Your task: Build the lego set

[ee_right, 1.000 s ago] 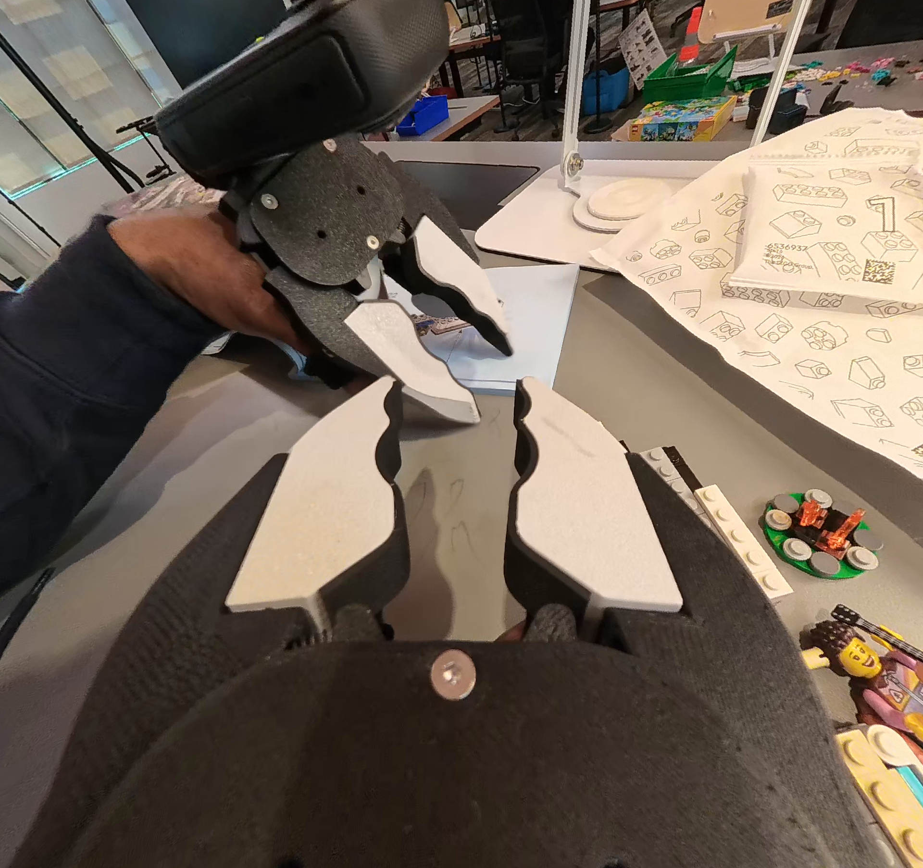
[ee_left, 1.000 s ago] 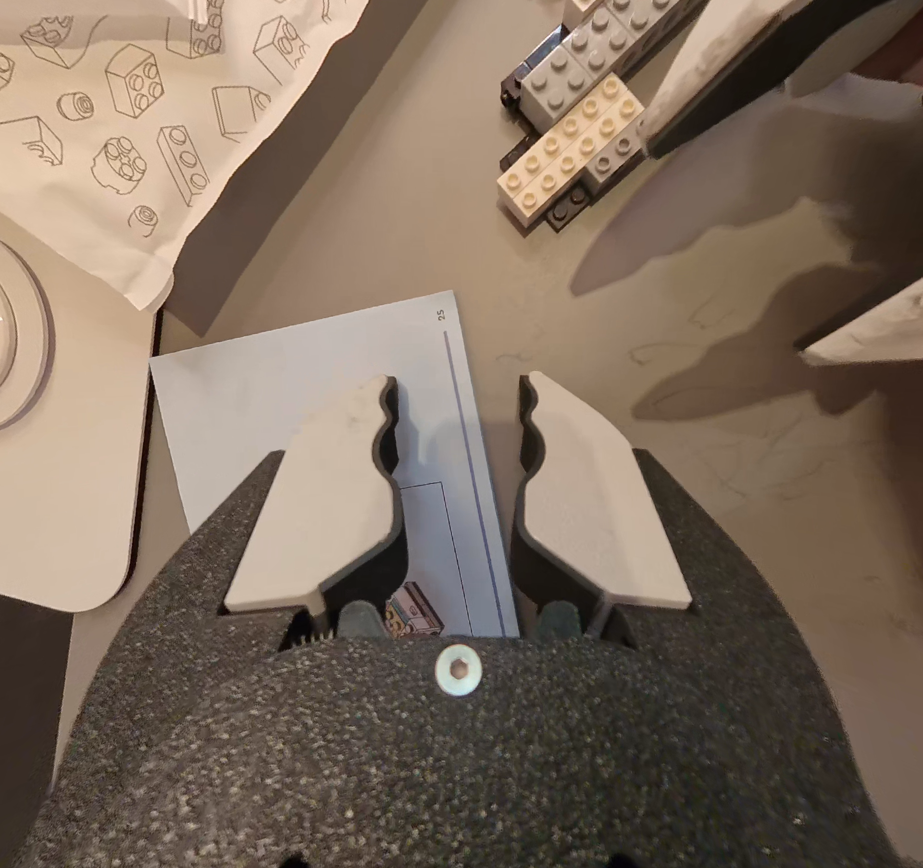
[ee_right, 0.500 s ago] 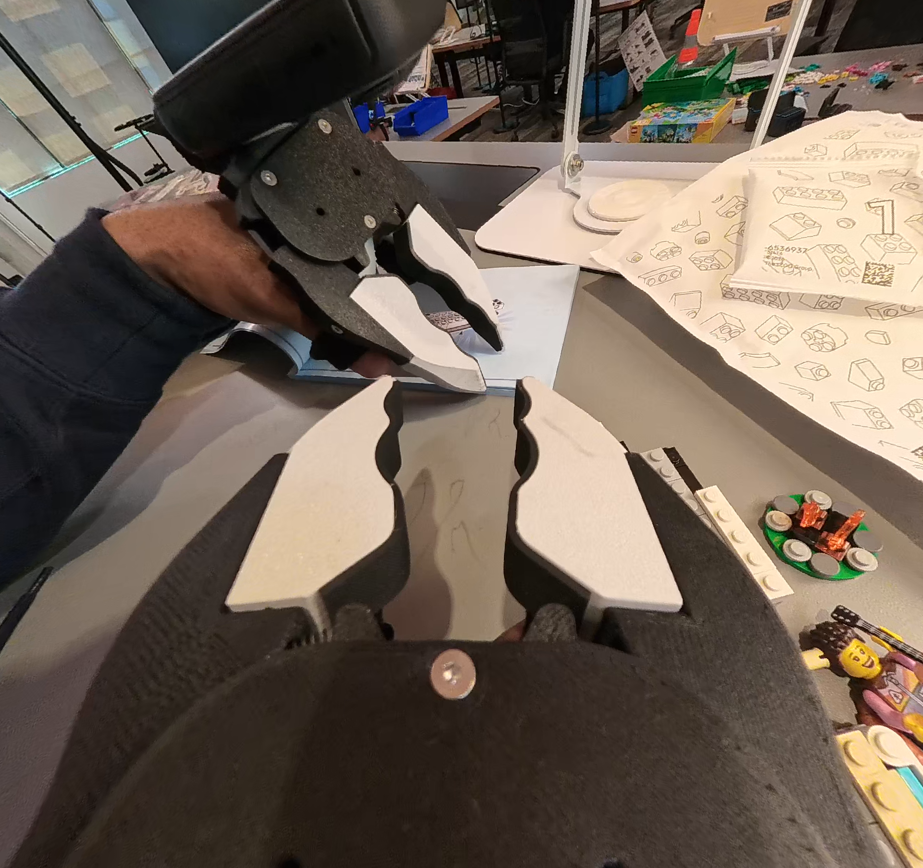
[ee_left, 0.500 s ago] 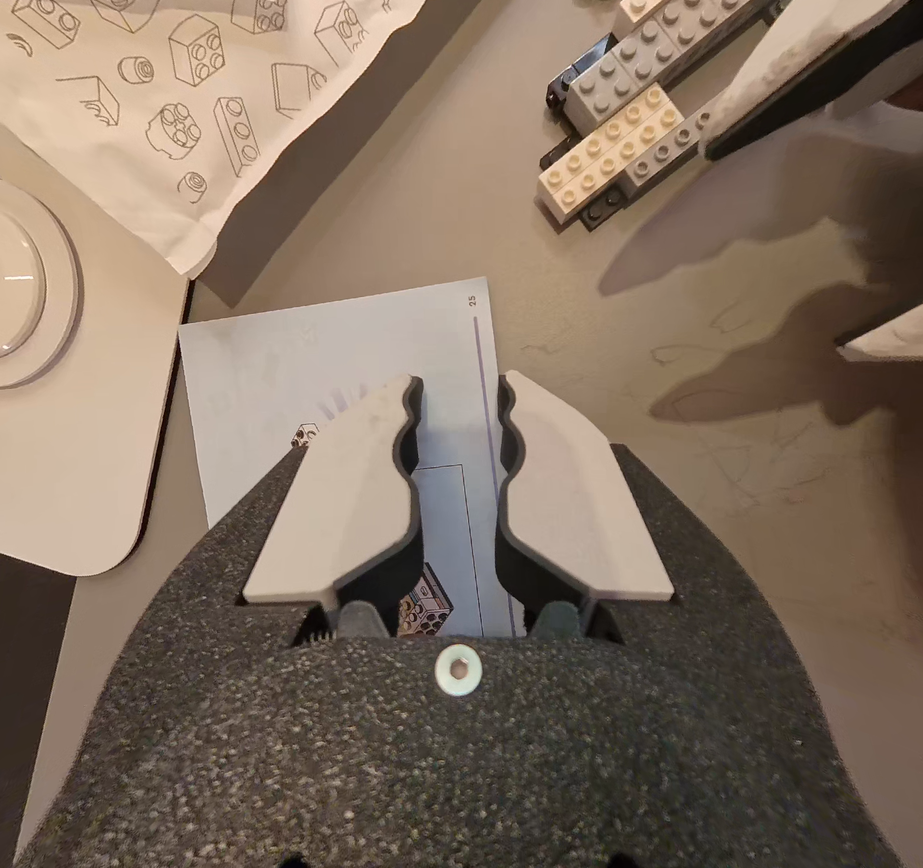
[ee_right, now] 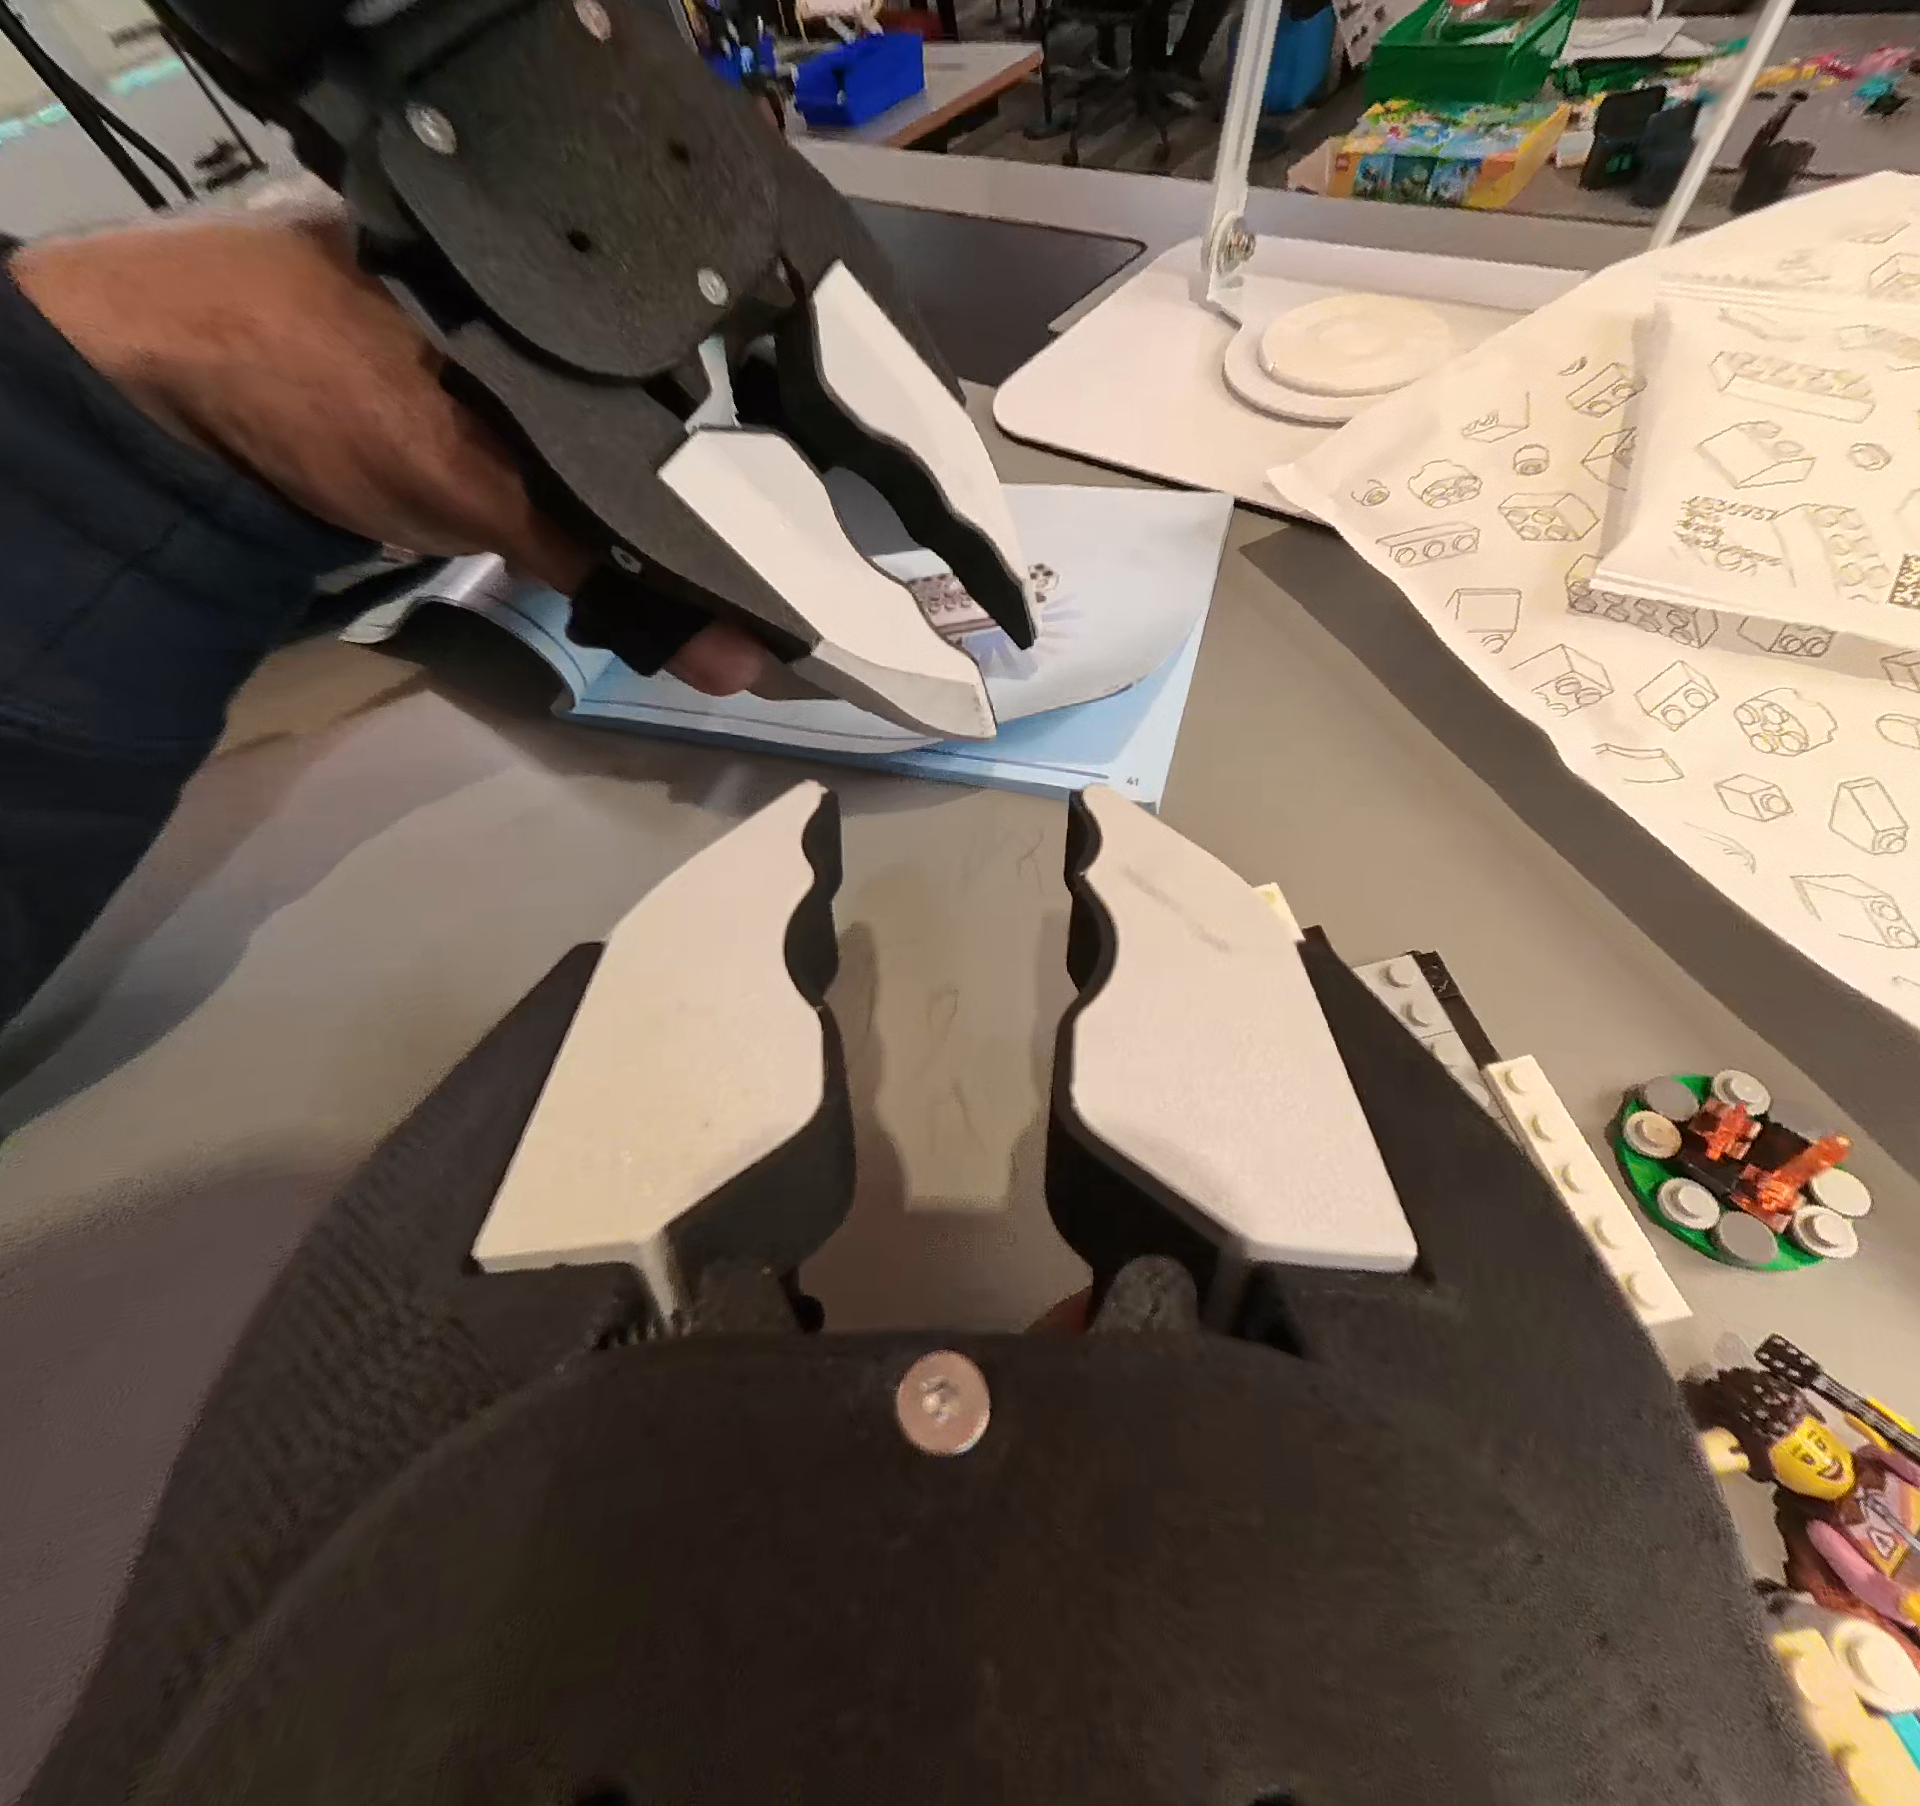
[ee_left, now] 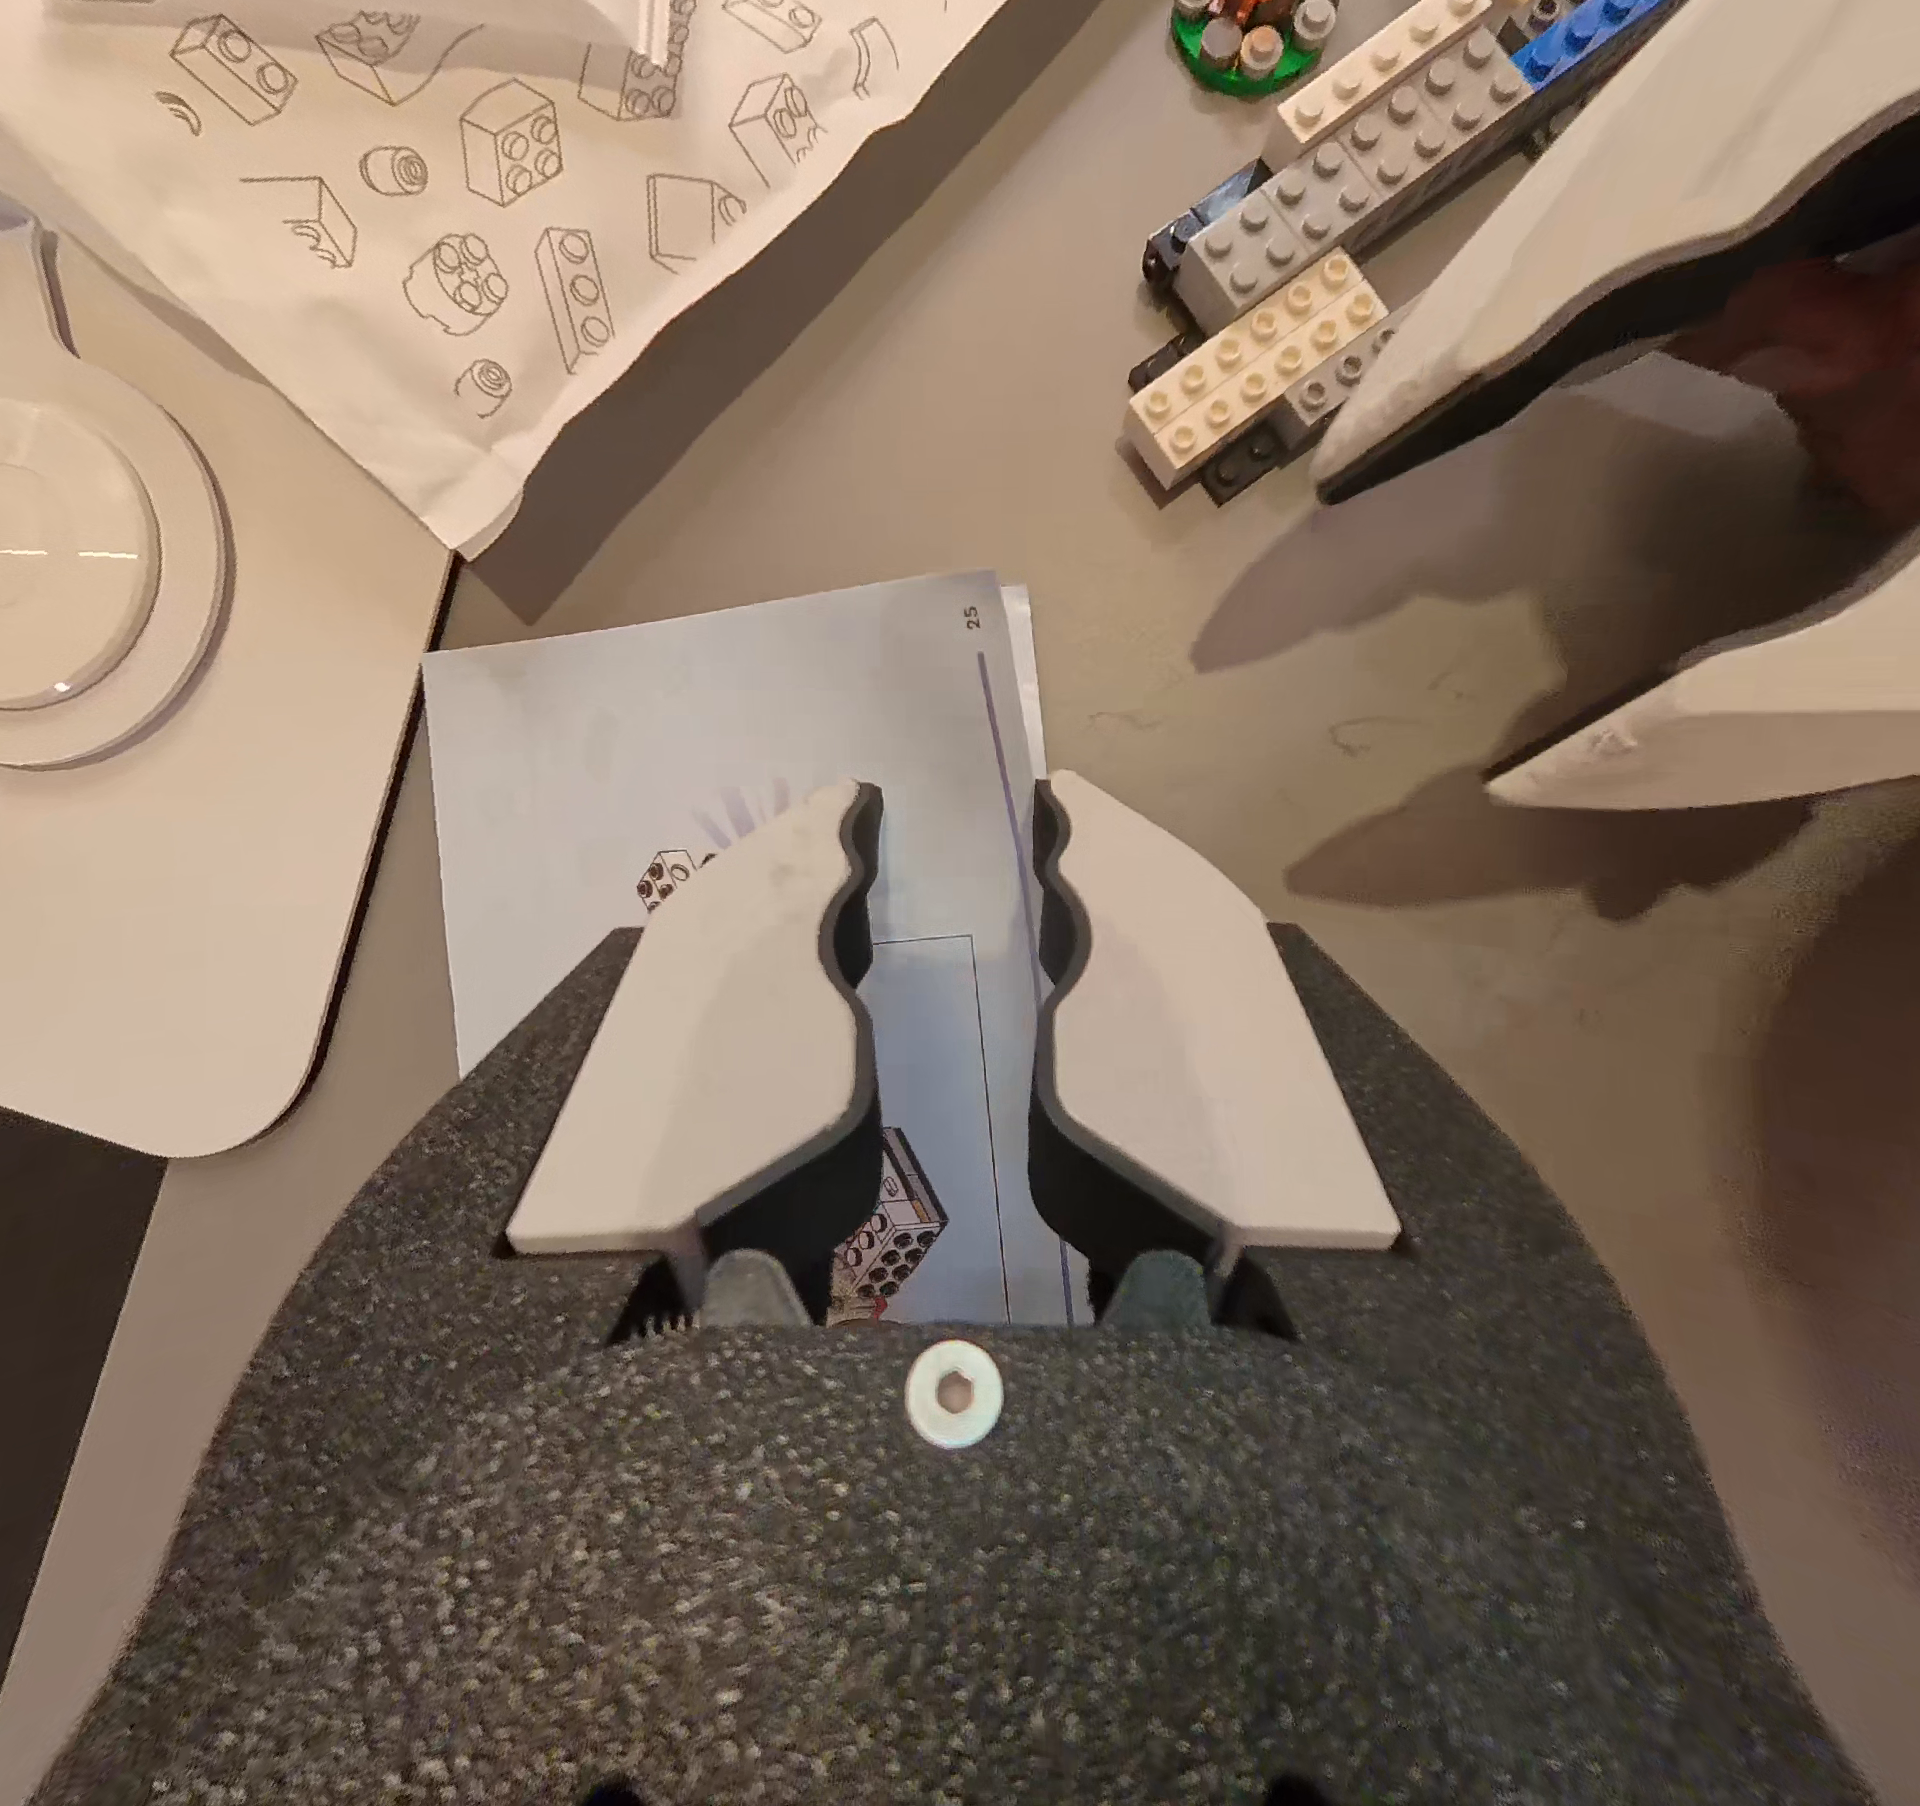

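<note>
A grey, scuffed counter [ee_right: 1382,717] carries everything, with faint scribble marks on its bare middle. The left gripper [ee_left: 958,826] hangs over an open booklet [ee_left: 665,748] that lies flat near the counter's left part; its fingers [ee_left: 769,935] stand a little apart with only the page showing between them, and in the right wrist view its tips [ee_right: 977,676] sit at the top page, which bows up off the pages beneath; whether they pinch that page cannot be told. A hand [ee_right: 312,406] in a dark sleeve holds it. The right gripper [ee_right: 948,821] hovers over bare counter just short of the booklet's near edge, jaws apart with nothing in them. Beside it to the right lies a brick build [ee_left: 1340,229] of grey, cream, black and blue, then a green round plate [ee_right: 1740,1169] with grey studs and orange pieces, and a minifigure [ee_right: 1829,1486] at the right edge. A white paper bag [ee_left: 436,146] printed with brick outlines covers the far right corner, next to a white lamp base [ee_right: 1340,343] with a slim stem. Behind the counter the room holds other desks, blue and green bins, a colourful box and dark chairs.
</note>
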{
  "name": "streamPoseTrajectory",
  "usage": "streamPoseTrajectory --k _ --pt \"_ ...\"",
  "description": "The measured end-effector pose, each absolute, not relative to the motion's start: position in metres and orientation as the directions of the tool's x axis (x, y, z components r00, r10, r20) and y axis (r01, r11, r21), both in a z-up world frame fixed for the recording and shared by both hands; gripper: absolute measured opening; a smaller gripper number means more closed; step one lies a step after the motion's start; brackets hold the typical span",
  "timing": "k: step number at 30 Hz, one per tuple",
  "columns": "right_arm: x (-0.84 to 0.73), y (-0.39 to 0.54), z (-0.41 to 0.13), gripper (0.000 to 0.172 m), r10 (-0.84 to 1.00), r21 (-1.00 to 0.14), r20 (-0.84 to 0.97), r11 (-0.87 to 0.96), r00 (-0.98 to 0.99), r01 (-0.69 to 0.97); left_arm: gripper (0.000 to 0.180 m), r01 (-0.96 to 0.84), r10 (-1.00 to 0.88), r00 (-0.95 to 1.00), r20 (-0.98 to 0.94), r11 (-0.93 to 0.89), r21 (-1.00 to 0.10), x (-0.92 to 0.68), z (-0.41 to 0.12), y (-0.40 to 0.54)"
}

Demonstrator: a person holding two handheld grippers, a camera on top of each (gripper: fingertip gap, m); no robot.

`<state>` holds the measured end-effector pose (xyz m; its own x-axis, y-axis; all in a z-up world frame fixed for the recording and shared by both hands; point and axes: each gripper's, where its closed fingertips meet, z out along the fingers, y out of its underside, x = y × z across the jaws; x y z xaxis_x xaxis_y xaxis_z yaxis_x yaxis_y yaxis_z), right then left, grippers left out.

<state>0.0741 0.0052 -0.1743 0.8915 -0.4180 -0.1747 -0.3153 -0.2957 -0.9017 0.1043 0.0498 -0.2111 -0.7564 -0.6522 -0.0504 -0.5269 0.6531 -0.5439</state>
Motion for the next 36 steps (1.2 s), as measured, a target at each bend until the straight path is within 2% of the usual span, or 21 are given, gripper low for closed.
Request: streamPoseTrajectory --k 8,17,26,31,36 --pt "0.092 0.027 -0.203 0.036 -0.466 -0.812 -0.072 -0.486 0.882 -0.323 0.028 -0.540 -0.668 -0.744 -0.026 0.624 -0.564 0.104 -0.206 0.057" --pt "0.119 0.047 -0.207 0.031 -0.469 -0.800 0.022 -0.538 0.883 -0.265 0.028 -0.540 -0.679 -0.734 -0.016 0.598 -0.592 0.104 -0.198 0.062" --pt "0.109 0.052 -0.193 0.025 -0.386 -0.854 0.024 -0.488 0.922 -0.182 0.028 -0.551 -0.687 -0.725 0.044 0.541 -0.636 0.101 -0.188 0.063" --pt "0.109 0.054 -0.191 0.026 -0.373 -0.862 0.023 -0.478 0.927 -0.171 0.028 -0.589 -0.721 -0.677 0.146 0.413 -0.695 0.107 -0.178 0.062" --pt "0.108 0.056 -0.191 0.026 -0.363 -0.862 0.030 -0.480 0.931 -0.159 0.029 -0.646 -0.765 -0.565 0.309 0.178 -0.742 0.125 -0.166 0.060"
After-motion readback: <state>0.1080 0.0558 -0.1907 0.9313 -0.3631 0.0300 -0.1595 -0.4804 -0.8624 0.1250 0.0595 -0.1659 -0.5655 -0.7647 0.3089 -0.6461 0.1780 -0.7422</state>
